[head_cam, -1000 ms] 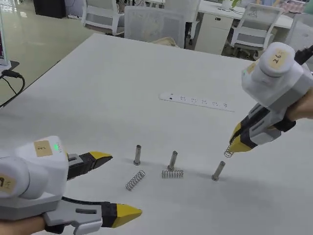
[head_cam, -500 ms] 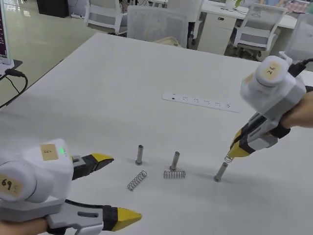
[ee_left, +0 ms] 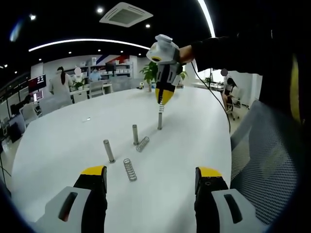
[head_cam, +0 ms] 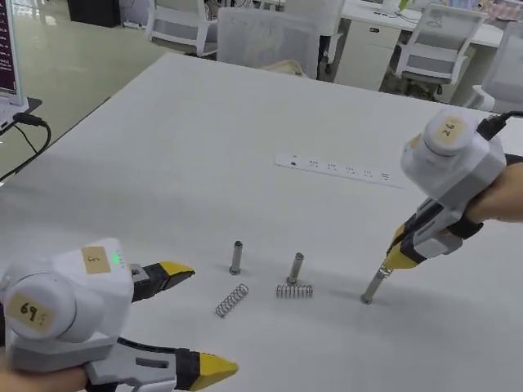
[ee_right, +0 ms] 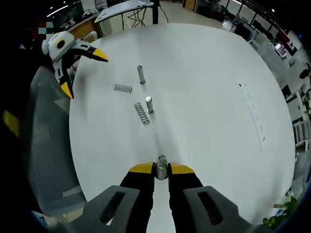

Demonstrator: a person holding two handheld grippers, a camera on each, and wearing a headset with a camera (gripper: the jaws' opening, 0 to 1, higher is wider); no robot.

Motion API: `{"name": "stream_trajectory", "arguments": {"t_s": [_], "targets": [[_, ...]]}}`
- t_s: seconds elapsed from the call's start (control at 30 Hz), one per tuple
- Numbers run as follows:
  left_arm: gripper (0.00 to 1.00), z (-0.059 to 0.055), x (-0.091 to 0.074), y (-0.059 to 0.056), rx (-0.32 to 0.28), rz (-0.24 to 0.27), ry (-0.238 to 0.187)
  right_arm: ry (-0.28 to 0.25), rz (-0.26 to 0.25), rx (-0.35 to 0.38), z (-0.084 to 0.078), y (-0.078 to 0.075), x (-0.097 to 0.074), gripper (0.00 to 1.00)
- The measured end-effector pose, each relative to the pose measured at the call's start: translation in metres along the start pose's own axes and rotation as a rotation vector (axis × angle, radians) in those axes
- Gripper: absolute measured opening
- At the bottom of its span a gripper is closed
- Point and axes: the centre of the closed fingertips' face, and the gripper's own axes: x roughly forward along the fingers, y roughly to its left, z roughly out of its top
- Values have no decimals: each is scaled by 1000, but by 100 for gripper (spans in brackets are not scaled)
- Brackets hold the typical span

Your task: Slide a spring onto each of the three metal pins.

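White office bench [head_cam: 204,147], chairs [head_cam: 261,37] beyond. Clenched in the right hand-held gripper [head_cam: 391,263]: one spring [ee_right: 162,171], right at the top of the nearest pin [head_cam: 373,286] just below the tips. Looks like the first threading step. Between the two hand-held grippers: a middle pin [head_cam: 296,268] and a far pin [head_cam: 237,256], upright, with two loose springs [head_cam: 294,290] flat beside them. Left hand-held gripper [head_cam: 204,320] spread wide, holding nothing. Next: line up coil with pin, ease down, let go.

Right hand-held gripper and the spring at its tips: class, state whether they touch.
Touching. The right gripper view shows the spring pinched between the yellow tips of the right hand-held gripper, no gap on either side.
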Motion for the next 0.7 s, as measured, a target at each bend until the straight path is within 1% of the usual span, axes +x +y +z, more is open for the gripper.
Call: {"name": "stream_trajectory", "arguments": {"t_s": [0.2, 0.37, 0.7], "targets": [[71, -3, 2, 0, -5, -2, 7, -3, 0, 9, 1, -3, 2, 8], [70, -5, 3, 0, -3, -7, 14, 0, 4, 12, 0, -4, 5, 8], [69, -5, 3, 0, -8, -9, 13, 6, 11, 18, -1, -3, 12, 8]]}}
